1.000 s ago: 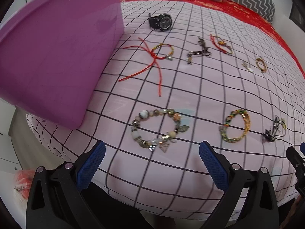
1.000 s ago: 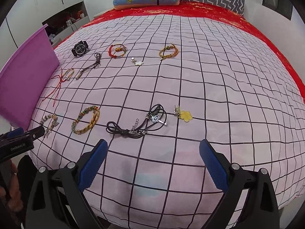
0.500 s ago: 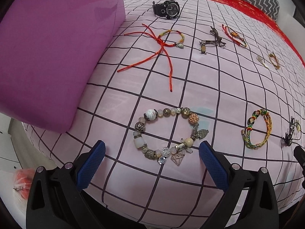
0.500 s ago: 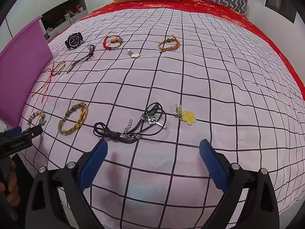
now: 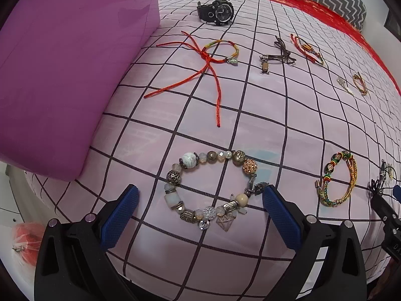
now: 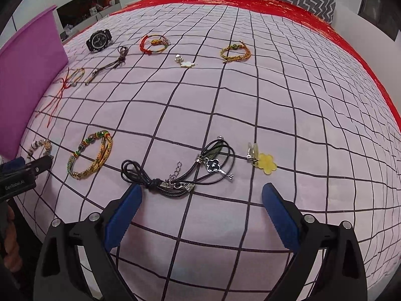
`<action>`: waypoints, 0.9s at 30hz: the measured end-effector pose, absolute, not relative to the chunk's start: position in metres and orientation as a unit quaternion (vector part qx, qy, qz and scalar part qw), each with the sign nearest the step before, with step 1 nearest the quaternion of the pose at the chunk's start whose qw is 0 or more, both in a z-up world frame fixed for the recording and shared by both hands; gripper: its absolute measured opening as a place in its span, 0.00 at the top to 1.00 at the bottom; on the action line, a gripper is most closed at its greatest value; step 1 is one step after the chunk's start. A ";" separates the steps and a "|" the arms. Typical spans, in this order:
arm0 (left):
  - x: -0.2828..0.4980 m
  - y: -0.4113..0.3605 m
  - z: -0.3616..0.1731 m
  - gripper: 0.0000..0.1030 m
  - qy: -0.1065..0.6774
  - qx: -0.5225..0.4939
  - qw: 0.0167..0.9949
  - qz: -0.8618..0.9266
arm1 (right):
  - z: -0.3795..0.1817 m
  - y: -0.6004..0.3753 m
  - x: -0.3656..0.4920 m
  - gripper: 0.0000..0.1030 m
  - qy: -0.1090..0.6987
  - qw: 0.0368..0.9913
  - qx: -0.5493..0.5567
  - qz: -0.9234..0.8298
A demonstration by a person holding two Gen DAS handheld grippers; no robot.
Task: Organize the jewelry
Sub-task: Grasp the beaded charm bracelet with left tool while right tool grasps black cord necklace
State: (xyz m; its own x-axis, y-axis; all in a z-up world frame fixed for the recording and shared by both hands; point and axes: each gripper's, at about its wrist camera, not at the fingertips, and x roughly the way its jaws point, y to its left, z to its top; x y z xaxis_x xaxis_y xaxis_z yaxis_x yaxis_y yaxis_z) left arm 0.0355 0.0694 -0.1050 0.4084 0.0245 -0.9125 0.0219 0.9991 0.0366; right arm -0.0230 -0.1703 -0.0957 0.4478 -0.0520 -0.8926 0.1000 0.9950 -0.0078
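My left tongs (image 5: pixel 200 213) are wide apart and empty, now much closer to the bed (image 5: pixel 275 115) than a second ago — the beaded charm bracelet (image 5: pixel 213 188) has grown large in the left wrist view and lies between the two blue pads (image 5: pixel 120 215), its owl charm just beside the right pad. I cannot tell whether either pad touches it. The purple bin (image 5: pixel 62 75) stands at the left, close to the bracelet. Further up lie the red-cord bracelet (image 5: pixel 213 55) and black wristwatch (image 5: pixel 216 12), unmoved.

My right tongs (image 6: pixel 200 213) are likewise spread open, holding nothing. They have also advanced — the black cord necklace (image 6: pixel 175 173) with its flower-key pendant, well ahead a second ago, now has its knotted end just beside the left pad (image 6: pixel 122 215). The yellow flower clip (image 6: pixel 263 161) and woven rasta-bead bracelet (image 6: pixel 90 154) rest either side of it, in place on the checked bedcover.
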 end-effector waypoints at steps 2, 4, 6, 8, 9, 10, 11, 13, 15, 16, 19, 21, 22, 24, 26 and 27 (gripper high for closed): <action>0.037 0.067 -0.107 0.05 0.539 0.024 0.842 -0.002 | -0.099 -0.169 -0.022 0.10 0.524 0.850 0.023 -0.043; 0.037 0.066 -0.110 0.05 0.531 0.024 0.847 -0.007 | -0.101 -0.167 -0.021 0.10 0.525 0.850 0.024 -0.043; 0.038 0.066 -0.111 0.05 0.527 0.022 0.849 -0.008 | -0.102 -0.167 -0.020 0.11 0.523 0.851 0.025 -0.042; 0.039 0.065 -0.112 0.05 0.526 0.024 0.850 -0.008 | -0.103 -0.165 -0.019 0.12 0.522 0.852 0.021 -0.039; 0.037 0.066 -0.112 0.05 0.524 0.024 0.851 -0.008 | -0.103 -0.164 -0.018 0.12 0.521 0.852 0.018 -0.039; 0.038 0.065 -0.112 0.05 0.522 0.026 0.853 -0.008 | -0.104 -0.163 -0.018 0.13 0.520 0.853 0.016 -0.038; 0.038 0.064 -0.113 0.05 0.519 0.029 0.854 -0.009 | -0.104 -0.162 -0.017 0.15 0.517 0.855 0.015 -0.036; 0.036 0.064 -0.112 0.06 0.515 0.031 0.857 -0.011 | -0.103 -0.160 -0.017 0.21 0.515 0.857 0.013 -0.029; 0.033 0.065 -0.111 0.08 0.512 0.024 0.858 -0.014 | -0.102 -0.156 -0.018 0.31 0.511 0.859 0.003 -0.020; 0.032 0.065 -0.111 0.11 0.511 0.022 0.859 -0.015 | -0.101 -0.152 -0.018 0.37 0.509 0.861 -0.004 -0.015; 0.025 0.061 -0.108 0.23 0.506 0.026 0.862 -0.020 | -0.100 -0.147 -0.018 0.46 0.506 0.862 -0.015 -0.007; 0.021 0.057 -0.105 0.35 0.505 0.027 0.863 -0.026 | -0.099 -0.147 -0.018 0.49 0.506 0.862 -0.011 -0.003; 0.020 0.055 -0.103 0.45 0.504 0.028 0.863 -0.031 | -0.099 -0.147 -0.018 0.53 0.507 0.862 -0.010 -0.001; 0.017 0.048 -0.101 0.61 0.503 0.035 0.862 -0.041 | -0.098 -0.145 -0.018 0.63 0.506 0.863 -0.010 0.002; 0.015 0.044 -0.100 0.79 0.505 0.034 0.861 -0.053 | -0.098 -0.142 -0.018 0.79 0.506 0.862 -0.013 0.008; 0.015 0.043 -0.100 0.84 0.506 0.033 0.860 -0.056 | -0.097 -0.140 -0.017 0.85 0.507 0.862 -0.014 0.012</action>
